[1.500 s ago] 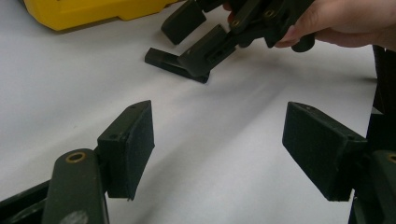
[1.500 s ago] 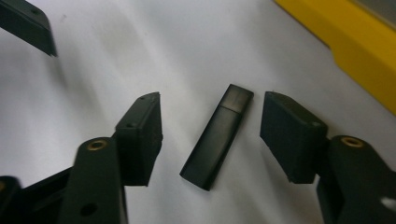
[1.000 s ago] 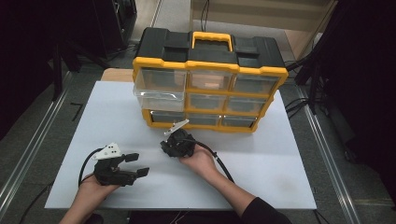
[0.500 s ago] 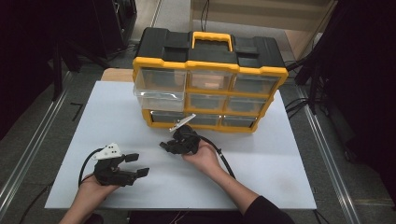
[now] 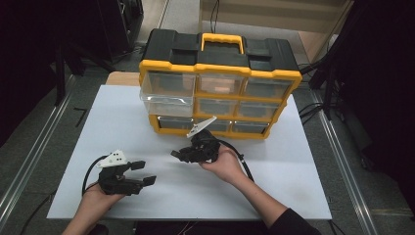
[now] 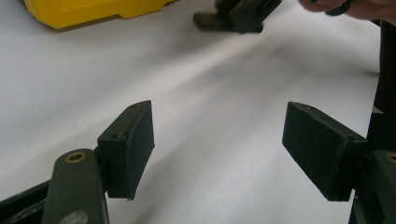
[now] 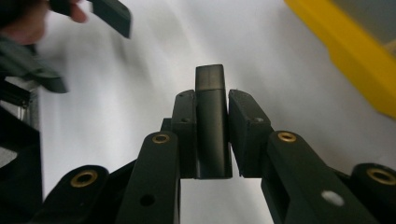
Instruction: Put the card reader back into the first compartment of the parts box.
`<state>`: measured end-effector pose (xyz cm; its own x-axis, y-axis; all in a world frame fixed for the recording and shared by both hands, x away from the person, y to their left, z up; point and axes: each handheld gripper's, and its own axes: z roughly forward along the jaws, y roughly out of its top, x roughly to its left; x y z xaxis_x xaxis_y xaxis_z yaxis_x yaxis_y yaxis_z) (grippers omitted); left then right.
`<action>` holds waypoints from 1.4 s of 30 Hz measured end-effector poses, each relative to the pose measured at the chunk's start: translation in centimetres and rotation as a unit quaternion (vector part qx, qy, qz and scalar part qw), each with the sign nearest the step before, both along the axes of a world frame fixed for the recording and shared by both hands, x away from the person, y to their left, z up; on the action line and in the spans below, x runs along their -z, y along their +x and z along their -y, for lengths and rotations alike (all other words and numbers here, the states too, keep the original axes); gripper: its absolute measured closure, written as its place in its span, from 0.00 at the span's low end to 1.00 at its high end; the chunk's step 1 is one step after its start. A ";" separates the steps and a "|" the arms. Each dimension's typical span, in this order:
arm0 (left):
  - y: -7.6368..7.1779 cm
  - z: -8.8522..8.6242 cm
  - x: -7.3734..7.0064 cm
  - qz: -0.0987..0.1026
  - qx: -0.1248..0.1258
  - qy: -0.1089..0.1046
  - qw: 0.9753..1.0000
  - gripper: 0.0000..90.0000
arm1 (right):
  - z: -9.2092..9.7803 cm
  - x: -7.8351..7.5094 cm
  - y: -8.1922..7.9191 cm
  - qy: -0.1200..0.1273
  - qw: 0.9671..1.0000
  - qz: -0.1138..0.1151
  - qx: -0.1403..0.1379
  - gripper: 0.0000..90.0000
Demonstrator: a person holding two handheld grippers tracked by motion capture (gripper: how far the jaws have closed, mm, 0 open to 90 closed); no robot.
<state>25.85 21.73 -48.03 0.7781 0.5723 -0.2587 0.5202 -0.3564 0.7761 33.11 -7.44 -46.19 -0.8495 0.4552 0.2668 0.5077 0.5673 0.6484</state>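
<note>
My right gripper hovers over the middle of the white table, just in front of the yellow and black drawer organizer. In the right gripper view it is shut on a small black block that sticks out past the fingertips. At the front left my left gripper stands open, and the left gripper view shows nothing between its jaws, just bare table. The right gripper appears at the top of that view.
The organizer has three rows of clear drawers. Its top-left drawer is pulled out toward me. A dark floor with metal rails flanks the table on both sides. Cables trail from both grippers.
My right gripper has drifted slightly to the right with the black block still held. The left gripper has stayed in place, open.
</note>
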 end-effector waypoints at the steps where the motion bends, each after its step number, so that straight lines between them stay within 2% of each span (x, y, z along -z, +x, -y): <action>1: 0.0 0.0 0.0 0.000 0.001 0.000 1.000 0.29 | 0.2 -0.2 0.0 0.003 1.000 0.006 -0.006 0.79; 5: 0.0 0.0 0.0 0.000 0.001 0.000 1.000 0.29 | 1.4 -0.8 -0.1 0.013 1.000 0.005 -0.027 0.79; 9: 0.0 0.0 0.0 0.000 0.001 0.000 1.000 0.29 | 2.5 -1.2 -0.5 -0.001 0.999 0.000 -0.050 0.79; 16: 0.0 0.0 0.0 0.001 0.002 0.001 1.000 0.29 | 4.2 -2.2 -0.1 0.007 0.998 0.010 -0.057 0.79; 20: 0.0 0.1 -0.1 0.003 0.002 0.001 1.000 0.29 | 5.1 -3.5 -0.1 0.004 0.998 0.013 -0.057 0.79; 25: 0.0 0.1 -0.1 0.002 0.003 0.003 1.000 0.29 | 5.7 -5.2 -0.3 -0.006 0.997 0.015 -0.073 0.79; 29: 0.0 0.0 -0.1 0.003 0.001 0.003 1.000 0.29 | 6.1 -6.5 -0.3 0.000 0.996 0.009 -0.085 0.79; 34: 0.0 0.0 -0.1 0.003 0.001 0.003 1.000 0.29 | 6.6 -8.1 -0.2 -0.005 0.995 0.013 -0.100 0.79; 42: 0.0 0.0 0.0 -0.001 0.000 0.000 1.000 0.29 | 7.3 -10.4 0.1 -0.003 0.994 0.014 -0.107 0.79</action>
